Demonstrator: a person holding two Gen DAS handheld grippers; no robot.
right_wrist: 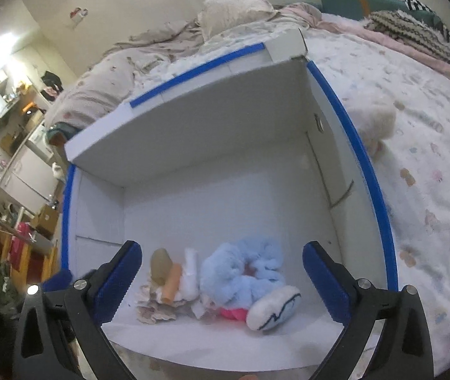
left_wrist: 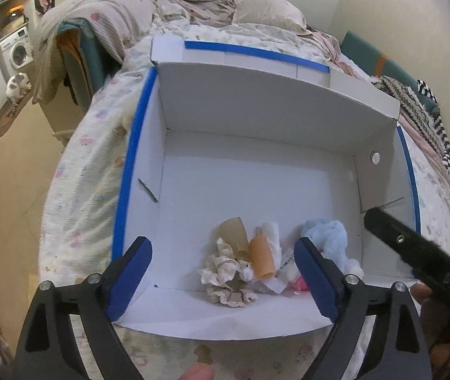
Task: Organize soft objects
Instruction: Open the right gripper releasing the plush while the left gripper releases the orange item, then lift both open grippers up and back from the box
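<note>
Both claws (left_wrist: 225,272) (right_wrist: 221,281) spread, empty; orange tube (left_wrist: 260,257) lies lengthwise in box (left_wrist: 256,120).

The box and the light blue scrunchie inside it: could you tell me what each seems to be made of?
The box looks like white, matte cardboard, with folded flaps and blue-taped edges. The light blue scrunchie seems plush, fleecy fabric, judging by its fuzzy gathered surface.

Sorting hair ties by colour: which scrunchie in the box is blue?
The fluffy light-blue scrunchie, right of the cream lace-edged scrunchie, which is flatter.
</note>
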